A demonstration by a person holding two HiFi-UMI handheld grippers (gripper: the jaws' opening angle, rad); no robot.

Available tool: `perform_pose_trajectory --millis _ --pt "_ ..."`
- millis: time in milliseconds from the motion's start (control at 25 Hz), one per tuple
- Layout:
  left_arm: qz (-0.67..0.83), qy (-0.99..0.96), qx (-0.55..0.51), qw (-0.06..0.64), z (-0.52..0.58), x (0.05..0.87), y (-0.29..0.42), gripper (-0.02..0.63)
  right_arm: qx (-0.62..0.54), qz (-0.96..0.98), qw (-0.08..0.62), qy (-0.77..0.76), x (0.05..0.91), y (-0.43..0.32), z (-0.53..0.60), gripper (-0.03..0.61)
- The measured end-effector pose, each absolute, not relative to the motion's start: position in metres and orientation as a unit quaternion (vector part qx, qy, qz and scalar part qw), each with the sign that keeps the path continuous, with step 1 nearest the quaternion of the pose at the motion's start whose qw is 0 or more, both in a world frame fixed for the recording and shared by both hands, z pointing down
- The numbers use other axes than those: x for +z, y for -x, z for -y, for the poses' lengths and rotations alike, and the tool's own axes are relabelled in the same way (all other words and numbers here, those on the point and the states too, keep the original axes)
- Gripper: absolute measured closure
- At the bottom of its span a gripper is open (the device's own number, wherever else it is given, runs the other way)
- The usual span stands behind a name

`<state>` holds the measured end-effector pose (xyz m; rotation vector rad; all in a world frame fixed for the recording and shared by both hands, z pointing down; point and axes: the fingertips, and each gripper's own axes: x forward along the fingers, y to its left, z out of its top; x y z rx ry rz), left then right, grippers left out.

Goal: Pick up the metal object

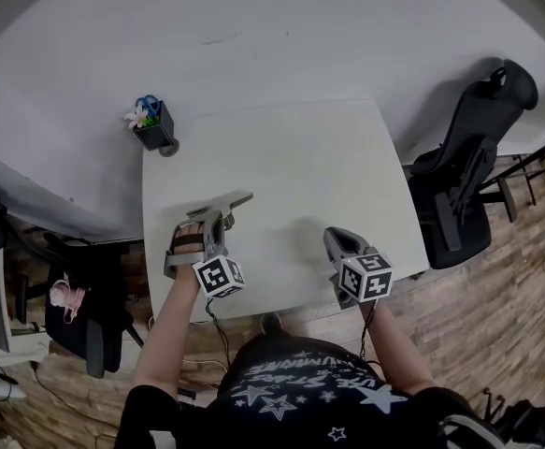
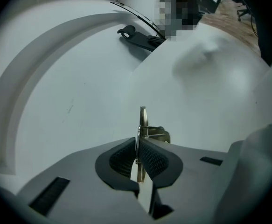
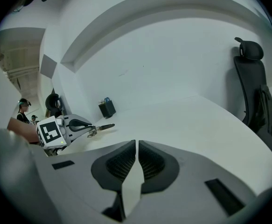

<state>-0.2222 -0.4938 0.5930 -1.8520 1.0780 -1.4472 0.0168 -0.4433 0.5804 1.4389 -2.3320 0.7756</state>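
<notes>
The metal object (image 2: 143,122) is a thin flat strip with a small brass-coloured bracket on one side. It stands edge-on between the pads of my left gripper (image 2: 138,146), which is shut on it. In the head view the metal object (image 1: 240,200) sticks out ahead of the left gripper (image 1: 226,215) over the white table (image 1: 300,157). Whether it touches the tabletop I cannot tell. My right gripper (image 3: 136,148) is shut with nothing between its pads, near the table's front right edge (image 1: 336,242). From there the left gripper (image 3: 86,126) and metal object (image 3: 104,126) show at left.
A black pen holder (image 1: 154,129) with scissors stands at the table's far left corner. A black office chair (image 1: 468,171) is just off the right edge. White walls lie behind the table. A person (image 3: 23,112) stands far off at left.
</notes>
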Motion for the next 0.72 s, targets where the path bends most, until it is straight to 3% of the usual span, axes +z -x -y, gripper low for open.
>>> perform_pose_trajectory --millis 720 --pt "-0.532 0.762 -0.369 0.001 0.394 0.526 0.177 0.583 0.232 0.848 0.125 -0.461 0.538 -0.048 0.372 0.529"
